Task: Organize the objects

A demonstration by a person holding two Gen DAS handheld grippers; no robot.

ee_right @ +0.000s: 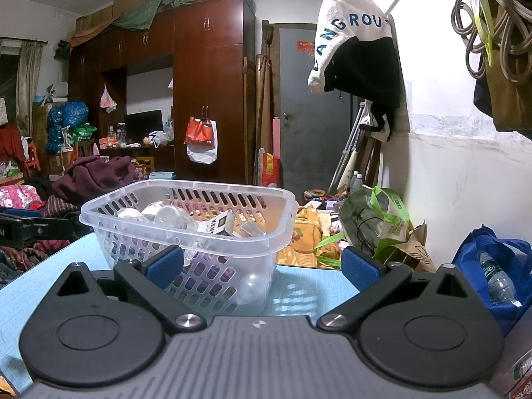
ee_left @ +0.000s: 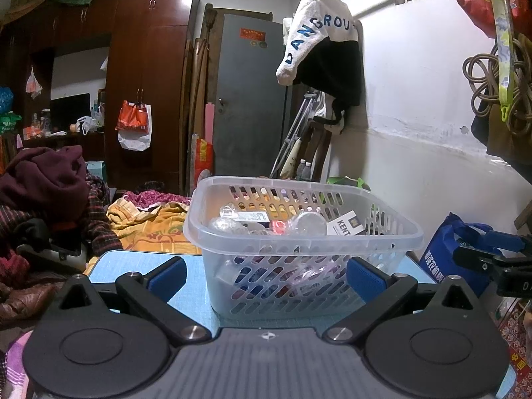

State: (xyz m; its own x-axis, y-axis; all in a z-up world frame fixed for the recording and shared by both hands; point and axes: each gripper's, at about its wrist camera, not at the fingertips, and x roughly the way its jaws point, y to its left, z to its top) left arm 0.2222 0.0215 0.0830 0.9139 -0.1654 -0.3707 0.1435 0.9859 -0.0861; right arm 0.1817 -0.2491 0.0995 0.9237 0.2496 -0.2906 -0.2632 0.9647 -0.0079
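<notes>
Left wrist view, left to right: pile of maroon clothes [ee_left: 50, 179] at left edge, yellow patterned cloth [ee_left: 146, 222] beyond the worktop's [ee_left: 133, 266] far edge. Left hand-held gripper [ee_left: 266, 274] low centre, fingers spread wide, blue pads [ee_left: 168, 274] empty. The clear perforated plastic basket [ee_left: 299, 232] stands on the light-blue worktop, centre frame, its near wall between the two pads; cannot tell if either pad touches it. Basket holds clear round containers [ee_left: 307, 223], a small white-labelled box [ee_left: 254, 216], something red [ee_left: 277, 226] and a white KENT cigarette pack [ee_left: 345, 223] leaning at the right side. Blue tote bag [ee_left: 445, 252] at right, part of the right hand-held gripper [ee_left: 492, 259] in front of it at the right edge.

Right wrist view, left to right: part of the other gripper at left edge, mid height. Basket [ee_right: 186, 229] left of centre on the worktop [ee_right: 299, 292]; the KENT pack [ee_right: 219, 224] tilted among the clear containers [ee_right: 169, 216]. Right hand-held gripper [ee_right: 262, 266] jaws wide apart, nothing held; its left pad [ee_right: 166, 266] overlaps the basket's near wall in frame, contact unclear; right pad is off to the basket's right. Green-handled bag [ee_right: 375, 226] right of centre beyond the worktop, blue tote [ee_right: 498, 266] with a plastic bottle [ee_right: 498, 282] at right edge.
</notes>
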